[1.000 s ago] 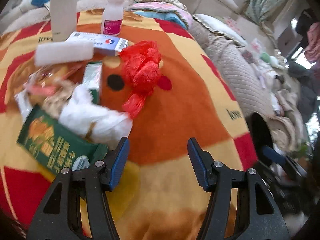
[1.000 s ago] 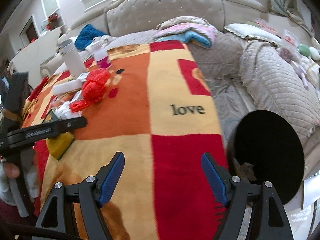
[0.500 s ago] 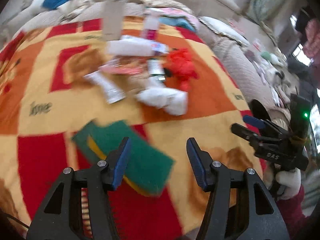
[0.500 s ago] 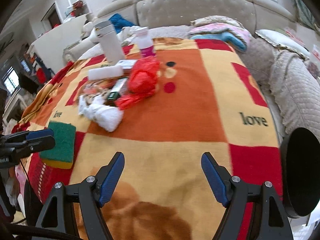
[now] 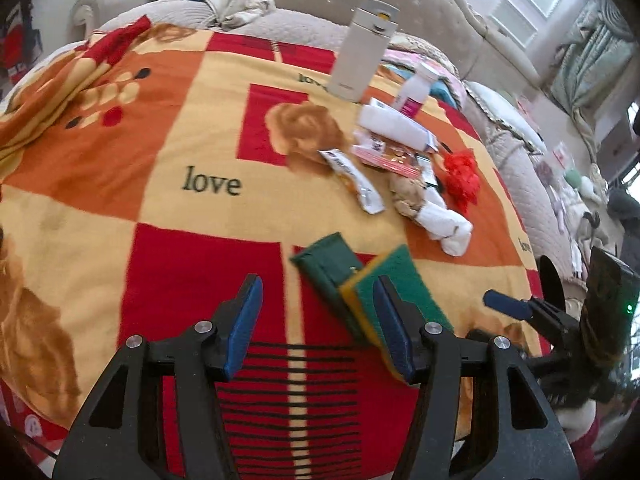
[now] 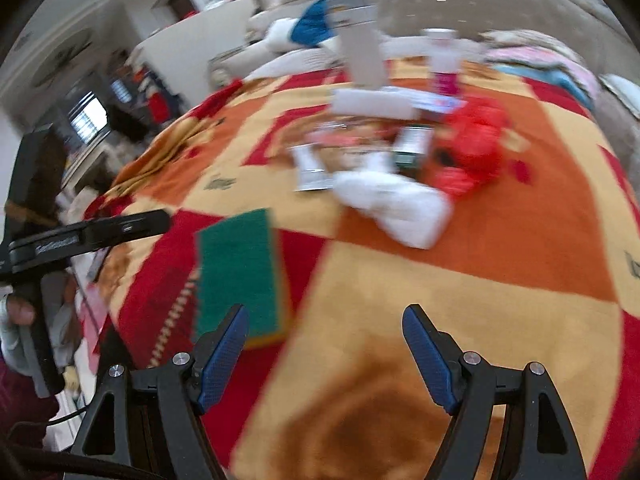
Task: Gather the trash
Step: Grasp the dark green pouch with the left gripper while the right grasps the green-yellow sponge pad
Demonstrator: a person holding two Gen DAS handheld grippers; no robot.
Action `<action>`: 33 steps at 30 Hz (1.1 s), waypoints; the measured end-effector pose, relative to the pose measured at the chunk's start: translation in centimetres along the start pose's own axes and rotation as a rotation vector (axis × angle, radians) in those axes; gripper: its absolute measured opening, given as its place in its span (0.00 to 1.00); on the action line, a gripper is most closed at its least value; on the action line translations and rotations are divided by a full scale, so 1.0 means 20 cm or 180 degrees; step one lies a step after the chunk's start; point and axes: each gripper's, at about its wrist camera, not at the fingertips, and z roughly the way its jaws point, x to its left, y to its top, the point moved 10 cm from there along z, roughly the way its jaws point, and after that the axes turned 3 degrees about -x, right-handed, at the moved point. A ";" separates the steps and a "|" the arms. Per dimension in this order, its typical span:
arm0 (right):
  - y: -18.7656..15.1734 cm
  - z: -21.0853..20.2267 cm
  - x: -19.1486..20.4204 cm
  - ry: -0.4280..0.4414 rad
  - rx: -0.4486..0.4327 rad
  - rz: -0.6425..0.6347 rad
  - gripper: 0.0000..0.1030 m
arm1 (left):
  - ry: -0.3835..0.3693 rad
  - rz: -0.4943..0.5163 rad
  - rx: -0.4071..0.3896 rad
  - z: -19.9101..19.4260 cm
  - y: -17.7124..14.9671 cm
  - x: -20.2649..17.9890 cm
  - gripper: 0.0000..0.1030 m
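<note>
Trash (image 5: 404, 184) is now seen farther off, untouched. Both the left gripper (image 5: 320, 322) and right gripper (image 6: 326, 354) are spread, empty; collection is judged unstarted.

Both claws are showing black triangular frames with cut-out windows, silver screw heads at the joints and blue textured pads. The left claw (image 5: 320, 328) and right claw (image 6: 326, 356) match. A grey sleeve (image 6: 14, 344) is covering the person's wrist.
</note>
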 end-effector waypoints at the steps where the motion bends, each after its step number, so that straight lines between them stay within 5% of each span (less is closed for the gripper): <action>1: 0.00 0.02 0.04 0.0025 0.0021 -0.0044 0.75 | 0.0028 -0.0006 -0.0014 0.00 0.00 0.02 0.55; 13: 0.03 0.34 0.28 0.0103 0.0372 -0.0366 0.77 | 0.0110 -0.0271 -0.0025 0.01 -0.02 0.16 0.55; 15: 0.02 0.34 0.26 0.0038 0.0359 -0.0390 0.59 | 0.0102 -0.0271 -0.0003 0.02 -0.03 0.15 0.55; 33: 0.03 -0.07 -0.22 -0.0289 -0.0026 0.0115 0.59 | 0.0048 -0.0317 0.0323 0.36 -0.08 -0.19 0.55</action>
